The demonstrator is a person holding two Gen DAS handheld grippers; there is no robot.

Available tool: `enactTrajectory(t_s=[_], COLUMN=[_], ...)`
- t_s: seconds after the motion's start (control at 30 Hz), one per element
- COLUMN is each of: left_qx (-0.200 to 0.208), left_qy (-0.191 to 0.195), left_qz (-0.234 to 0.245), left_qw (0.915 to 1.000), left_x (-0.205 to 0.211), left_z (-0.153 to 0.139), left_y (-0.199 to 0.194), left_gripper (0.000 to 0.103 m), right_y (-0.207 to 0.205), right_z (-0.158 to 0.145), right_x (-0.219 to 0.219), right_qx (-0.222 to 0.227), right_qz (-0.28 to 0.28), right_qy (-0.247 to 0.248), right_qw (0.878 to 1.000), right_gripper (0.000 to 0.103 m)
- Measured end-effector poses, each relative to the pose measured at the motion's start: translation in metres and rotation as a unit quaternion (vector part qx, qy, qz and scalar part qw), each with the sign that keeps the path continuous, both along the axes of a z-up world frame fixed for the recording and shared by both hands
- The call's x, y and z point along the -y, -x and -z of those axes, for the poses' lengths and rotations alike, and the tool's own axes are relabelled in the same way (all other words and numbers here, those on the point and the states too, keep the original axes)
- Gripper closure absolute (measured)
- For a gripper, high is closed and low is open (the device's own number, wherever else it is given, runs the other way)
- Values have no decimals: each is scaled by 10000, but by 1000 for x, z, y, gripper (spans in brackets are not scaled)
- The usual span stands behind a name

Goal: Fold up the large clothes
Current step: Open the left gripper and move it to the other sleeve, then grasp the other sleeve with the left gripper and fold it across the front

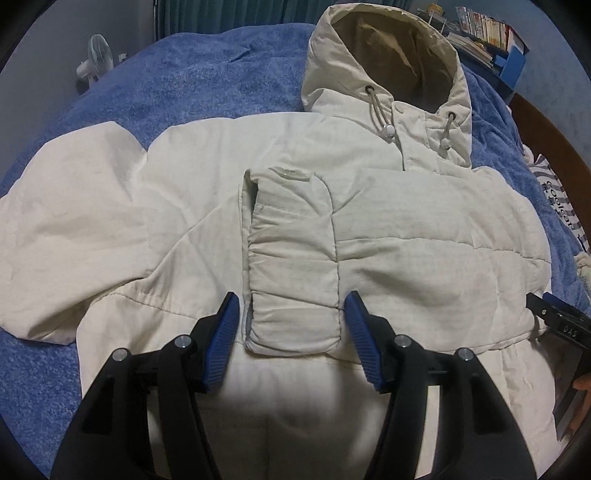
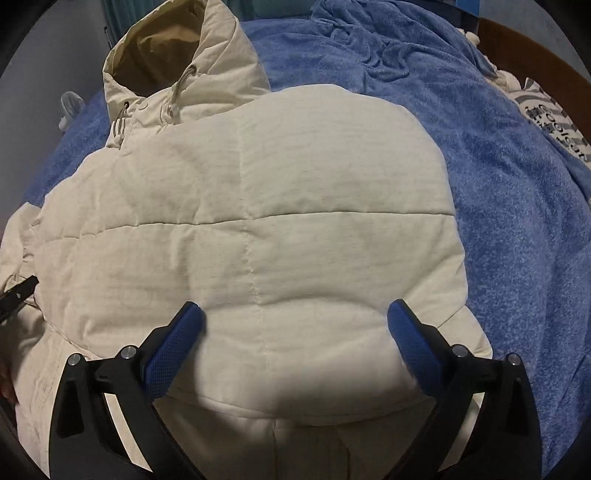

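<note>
A cream padded hooded jacket (image 1: 229, 155) lies front up on a blue blanket (image 1: 207, 66), hood (image 1: 388, 48) at the far end. Its right sleeve is folded across the body, the cuff (image 1: 293, 258) lying between my left gripper's fingers. My left gripper (image 1: 291, 314) is open, just above the cuff, holding nothing. The other sleeve (image 1: 62, 221) spreads out to the left. In the right wrist view my right gripper (image 2: 295, 314) is open over the folded sleeve's padded upper part (image 2: 258, 221), empty. The hood (image 2: 177, 48) shows far left there.
A blue blanket (image 2: 498, 184) covers the bed. A striped printed cloth (image 2: 554, 118) lies at the right edge by a wooden bed frame (image 1: 546, 122). A small white fan (image 1: 96, 59) stands far left, and books (image 1: 480, 29) sit on a shelf far right.
</note>
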State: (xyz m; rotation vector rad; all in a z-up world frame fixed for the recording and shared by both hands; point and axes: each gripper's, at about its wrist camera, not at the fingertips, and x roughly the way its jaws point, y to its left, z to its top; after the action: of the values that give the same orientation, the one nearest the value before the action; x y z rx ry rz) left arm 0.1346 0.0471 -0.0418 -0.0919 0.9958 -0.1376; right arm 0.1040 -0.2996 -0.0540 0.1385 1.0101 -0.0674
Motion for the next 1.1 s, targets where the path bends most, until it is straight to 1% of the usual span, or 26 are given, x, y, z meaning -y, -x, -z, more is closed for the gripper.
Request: enactTrajectory(t_s=[0.13,0.3,0.43,0.5,0.53,0.57,0.63,0.73,0.83,0.9,0.93,1.0,1.03,1.1], left_qx=[-8,18,-50,45,132,320,637,1146,1409,1428,1393,1288,1249,1085], left_qy=[19,-52,-75,-44,-45,-47,-46,109,90,-73,-112,-176,-181,-197], left_qz=[-57,-61,-105,-106,-120,-163,-327,-891,-1506,-2064,-2250,-2767,-2939,-3494], left_qw=[10000,10000,9999,9999,9998,9993,9974,9893,9785,9680,9643,9521,9475,9305], left_x=[0,2,2,1,0,-6,-20,-65,-109,-144,-157,-192,-202,-232], left_z=[-2,-4,-10,-26,-33,-47,-71,-105,-115,-110,-106,-91,-85,-65], left_y=[0,2,4,9,12,17,23,35,45,50,51,56,56,62], left_gripper=[44,42,42,40,37,33,28,23,19,19,19,19,19,19], right_y=[-1,0,5,9,13,16,22,33,42,45,46,48,47,45], right_z=[0,-1,-10,-18,-25,-31,-43,-60,-72,-77,-78,-77,-75,-72], right_x=[-1,2,5,6,5,4,1,-11,-28,-38,-43,-52,-55,-58], right_qx=[-13,36,198,370,507,640,859,1178,1336,1376,1369,1323,1282,1215], right_qz=[-14,-11,47,90,86,50,-43,-365,-665,-888,-975,-1119,-1152,-1148], right_qy=[-11,-160,-256,-270,-287,-317,-398,-684,-792,-797,-792,-765,-748,-735], right_qw=[10000,9999,9995,9989,9983,9974,9955,9900,9856,9833,9826,9819,9822,9832], right_gripper=[6,6,6,6,6,6,6,6,6,6,6,6,6,6])
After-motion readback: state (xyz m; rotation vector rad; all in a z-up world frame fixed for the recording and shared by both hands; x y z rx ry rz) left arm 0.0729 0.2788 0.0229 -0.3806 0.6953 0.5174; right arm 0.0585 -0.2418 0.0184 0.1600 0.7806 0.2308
